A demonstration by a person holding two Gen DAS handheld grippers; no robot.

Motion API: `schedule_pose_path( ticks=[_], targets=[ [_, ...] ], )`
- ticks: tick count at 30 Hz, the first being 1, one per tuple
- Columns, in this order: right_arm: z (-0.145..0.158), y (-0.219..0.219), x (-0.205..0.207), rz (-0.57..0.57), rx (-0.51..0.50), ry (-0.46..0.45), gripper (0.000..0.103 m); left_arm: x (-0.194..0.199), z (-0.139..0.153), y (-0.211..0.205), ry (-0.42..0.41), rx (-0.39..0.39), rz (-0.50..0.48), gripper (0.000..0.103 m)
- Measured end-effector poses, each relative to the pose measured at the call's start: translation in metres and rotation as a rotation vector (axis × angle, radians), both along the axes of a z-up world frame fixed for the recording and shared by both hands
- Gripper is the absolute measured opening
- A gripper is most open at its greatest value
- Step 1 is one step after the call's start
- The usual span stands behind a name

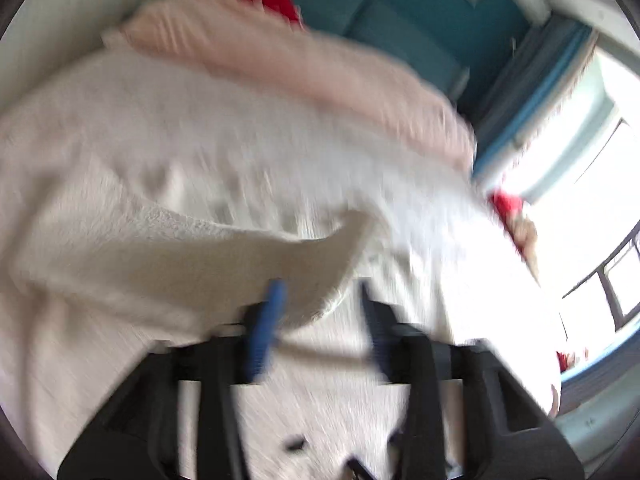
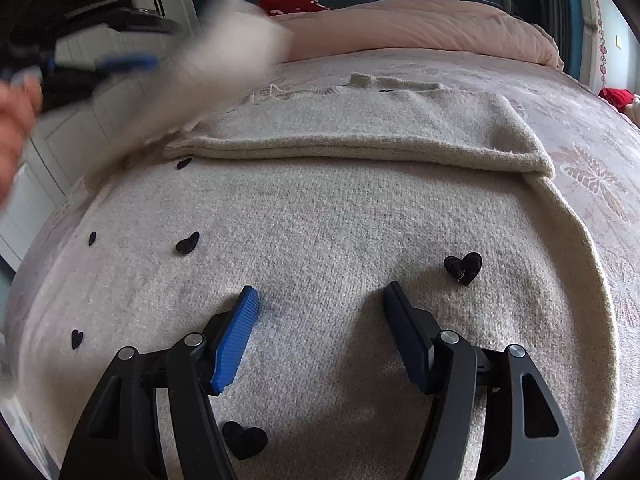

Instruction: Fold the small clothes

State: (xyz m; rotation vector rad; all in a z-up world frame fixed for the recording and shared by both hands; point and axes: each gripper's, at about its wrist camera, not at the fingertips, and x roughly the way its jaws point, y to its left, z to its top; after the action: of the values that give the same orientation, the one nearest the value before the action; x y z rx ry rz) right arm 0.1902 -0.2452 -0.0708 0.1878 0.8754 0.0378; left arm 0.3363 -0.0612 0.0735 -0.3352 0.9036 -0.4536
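Observation:
A cream knit sweater (image 2: 320, 220) with small black hearts (image 2: 463, 267) lies flat on the bed. Its right sleeve (image 2: 360, 140) is folded across the chest. My right gripper (image 2: 320, 296) is open and empty, just above the sweater's lower body. My left gripper (image 1: 320, 292) shows blurred; its jaws stand apart, and the sweater's left sleeve (image 1: 192, 256) lies beside its blue finger pad (image 1: 268, 320). In the right wrist view the left gripper (image 2: 132, 60) is at the upper left with the lifted sleeve (image 2: 224, 52) in front of it.
A pale patterned bedspread (image 2: 592, 176) covers the bed. A pink duvet (image 2: 420, 28) is piled at the headboard end, with red fabric (image 2: 288, 2) behind it. A white cabinet (image 2: 80, 140) stands left of the bed. A window (image 1: 600, 208) is bright at the right.

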Motion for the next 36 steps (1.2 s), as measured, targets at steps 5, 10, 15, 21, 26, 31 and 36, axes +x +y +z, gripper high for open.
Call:
schedule_pose_path(
  ticks=[5,10,15,21,26,31,36],
  targets=[
    [0.004,-0.008,0.001,0.033,0.085,0.003,0.076,-0.021,-0.049,0.029,0.065,-0.018,0.051,0.063],
    [0.039,-0.013,0.018,-0.072,0.103,-0.053,0.078,-0.012,-0.057,0.122,0.062,-0.104,0.223,0.073],
    [0.055,-0.015,0.090,-0.138,0.216,-0.041,0.078,0.019,-0.082,0.196,0.134,-0.296,0.345,0.071],
    [0.015,-0.016,0.157,-0.211,0.398,0.121,0.010,0.029,-0.105,0.220,0.164,-0.476,0.379,0.037],
    [0.037,-0.001,0.161,-0.223,0.410,0.029,0.008,0.045,-0.101,0.227,0.153,-0.646,0.391,0.030],
    [0.112,-0.010,0.160,-0.190,0.398,-0.159,0.007,0.047,-0.115,0.234,0.199,-0.736,0.450,0.030],
    [0.145,-0.062,0.150,-0.260,0.278,-0.226,0.007,0.053,-0.117,0.206,0.233,-0.683,0.374,0.030]
  ],
)
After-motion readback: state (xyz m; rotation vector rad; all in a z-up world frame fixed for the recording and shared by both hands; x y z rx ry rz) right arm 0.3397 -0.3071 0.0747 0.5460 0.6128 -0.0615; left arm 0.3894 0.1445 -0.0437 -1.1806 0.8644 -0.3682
